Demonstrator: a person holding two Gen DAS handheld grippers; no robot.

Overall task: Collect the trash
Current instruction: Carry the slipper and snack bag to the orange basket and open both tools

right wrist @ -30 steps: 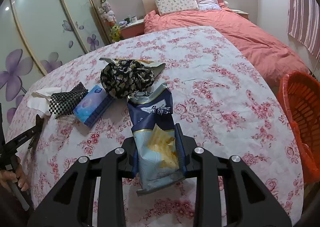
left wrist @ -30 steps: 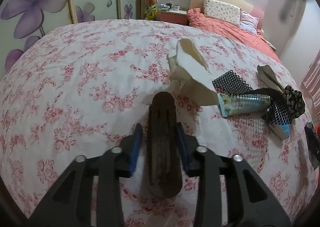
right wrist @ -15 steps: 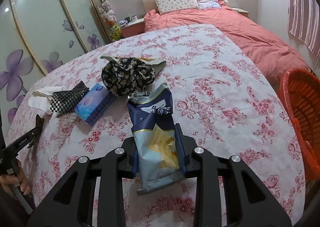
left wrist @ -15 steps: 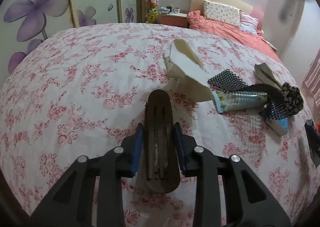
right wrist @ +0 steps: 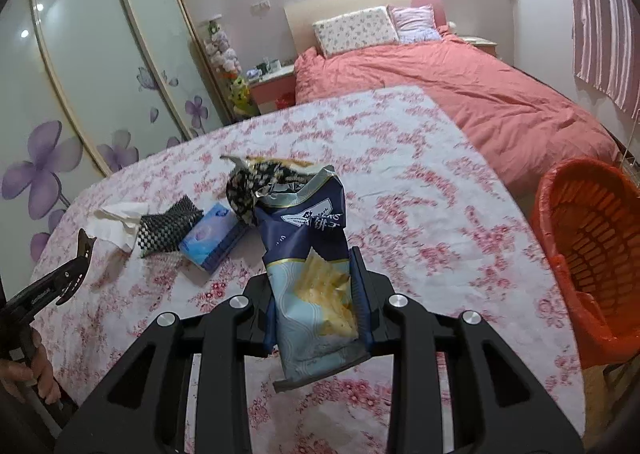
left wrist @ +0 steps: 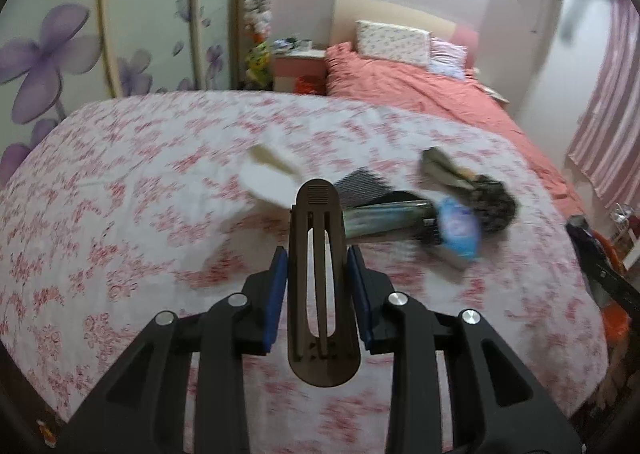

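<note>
Left wrist view: the left tool (left wrist: 318,292) is clenched on a flat brown slotted piece (left wrist: 320,274), maybe a shoe insole or a similar sole, I cannot tell for sure. Both blue pads (left wrist: 276,294) press on its sides, and it stands up between them, above the bench (left wrist: 120,213) with the pink flower cloth. Behind it on the cloth lie the other pieces of trash, all blurred: a white tissue (left wrist: 268,177), a black and white checked piece (left wrist: 360,189), a silver-green wrapper (left wrist: 384,217), a blue tissue pack (left wrist: 458,228) and a dark patterned cloth bundle (left wrist: 492,201). They lie close together, some touching.

In the right wrist view the right tool (right wrist: 316,294) is clenched on a chip bag (right wrist: 312,254), dark blue on top and light blue below with a picture of chips. The bag is torn open at the top and hangs clear of the cloth. Beyond it are the same blue pack, the checked piece, the tissue and the dark bundle. An orange basket (right wrist: 592,246) stands at the right, beside the bench edge. At the far left the other tool appears with the brown piece, and a hand (right wrist: 36,366) on its handle. A bed with a salmon cover (right wrist: 460,93) is behind.
</note>
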